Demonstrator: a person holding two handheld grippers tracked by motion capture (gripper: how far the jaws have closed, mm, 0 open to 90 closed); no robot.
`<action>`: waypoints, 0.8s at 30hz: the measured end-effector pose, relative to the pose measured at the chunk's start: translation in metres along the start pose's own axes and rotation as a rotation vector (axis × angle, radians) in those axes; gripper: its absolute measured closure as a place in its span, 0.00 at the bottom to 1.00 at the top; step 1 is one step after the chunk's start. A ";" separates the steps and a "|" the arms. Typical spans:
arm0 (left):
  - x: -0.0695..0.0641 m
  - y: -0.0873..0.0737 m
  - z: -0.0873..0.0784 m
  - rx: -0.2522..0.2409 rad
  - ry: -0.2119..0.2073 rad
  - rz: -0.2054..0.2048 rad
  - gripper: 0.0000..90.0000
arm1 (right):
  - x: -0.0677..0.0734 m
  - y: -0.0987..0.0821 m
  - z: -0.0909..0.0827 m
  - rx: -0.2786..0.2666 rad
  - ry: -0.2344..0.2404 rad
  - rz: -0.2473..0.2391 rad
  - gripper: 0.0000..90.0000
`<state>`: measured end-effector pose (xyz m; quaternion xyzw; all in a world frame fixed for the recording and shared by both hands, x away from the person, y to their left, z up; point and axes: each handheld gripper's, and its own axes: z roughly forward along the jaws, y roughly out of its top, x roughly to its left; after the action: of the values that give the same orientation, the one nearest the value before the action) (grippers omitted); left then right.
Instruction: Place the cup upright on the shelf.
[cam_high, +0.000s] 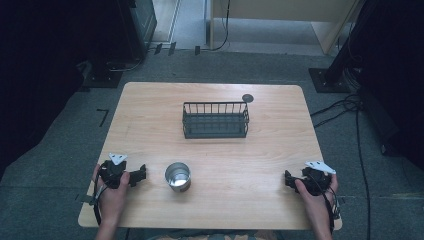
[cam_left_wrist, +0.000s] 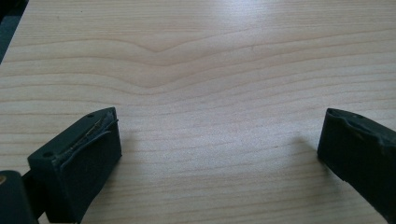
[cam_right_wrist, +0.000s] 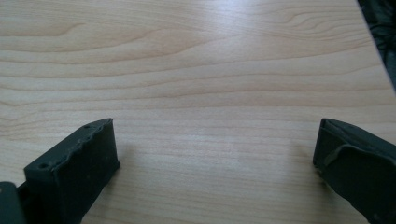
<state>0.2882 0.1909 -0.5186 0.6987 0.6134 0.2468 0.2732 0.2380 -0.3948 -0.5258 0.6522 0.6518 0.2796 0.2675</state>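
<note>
The metal cup (cam_high: 178, 176) waits untouched between our left gripper (cam_high: 141, 174) and right gripper (cam_high: 287, 178), jaws apart and empty, so we judge reaching comes next.

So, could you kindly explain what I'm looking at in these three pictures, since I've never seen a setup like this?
A person sits at a wooden table and holds a hand-operated two-jaw gripper in each hand. The high view looks down from above: the left gripper is at the near left, the right gripper at the near right. The other two pictures come from cameras riding on each gripper, looking along its black jaws at bare wood. Both pairs of jaws stand wide open and hold nothing. On the table are a shiny metal cup, just beside the left gripper, a dark wire basket farther back, and a small dark disc behind the basket.
</note>
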 end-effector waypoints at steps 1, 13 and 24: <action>0.000 0.000 0.000 0.000 0.000 0.000 0.00 | 0.001 0.000 -0.001 -0.010 -0.008 -0.001 0.01; 0.000 0.000 0.000 -0.001 0.002 -0.003 0.00 | 0.049 0.034 -0.025 -0.104 0.096 -0.070 0.07; 0.000 0.000 0.000 -0.001 0.002 -0.003 0.00 | 0.103 0.068 -0.036 -0.178 0.231 -0.144 0.08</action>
<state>0.2884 0.1906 -0.5187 0.6972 0.6146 0.2475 0.2735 0.2593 -0.2924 -0.4499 0.5411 0.6960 0.3893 0.2669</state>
